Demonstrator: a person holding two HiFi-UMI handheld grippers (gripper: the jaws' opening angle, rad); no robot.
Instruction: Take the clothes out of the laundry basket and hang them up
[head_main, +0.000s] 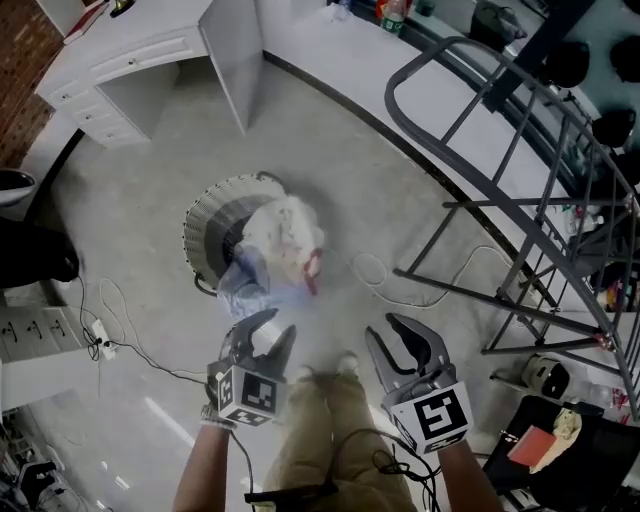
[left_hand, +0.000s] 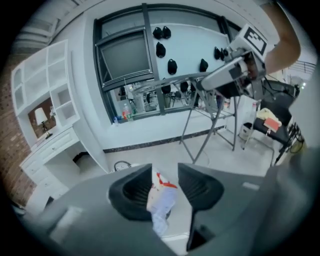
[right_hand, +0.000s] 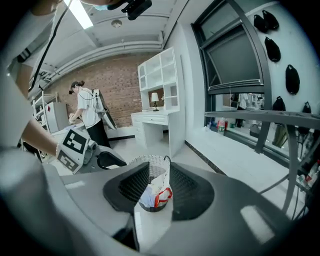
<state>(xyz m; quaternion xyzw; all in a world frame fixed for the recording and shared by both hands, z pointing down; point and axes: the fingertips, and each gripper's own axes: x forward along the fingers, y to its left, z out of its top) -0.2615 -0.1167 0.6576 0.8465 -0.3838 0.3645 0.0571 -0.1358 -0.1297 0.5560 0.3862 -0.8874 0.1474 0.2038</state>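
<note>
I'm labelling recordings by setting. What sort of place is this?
Probably a home-style laundry or utility room, perhaps a mock-up: a round laundry basket heaped with clothes, a metal drying rack, and a white desk with drawers.

Head cam: steeply down, well above the basket. My two gripper cams: lower, both aimed at it.

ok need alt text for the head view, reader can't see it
The open grey two-jaw left gripper and right gripper point toward a round slatted grey laundry basket heaped with white and blue clothes on a pale floor. A grey metal drying rack stands at right.
</note>
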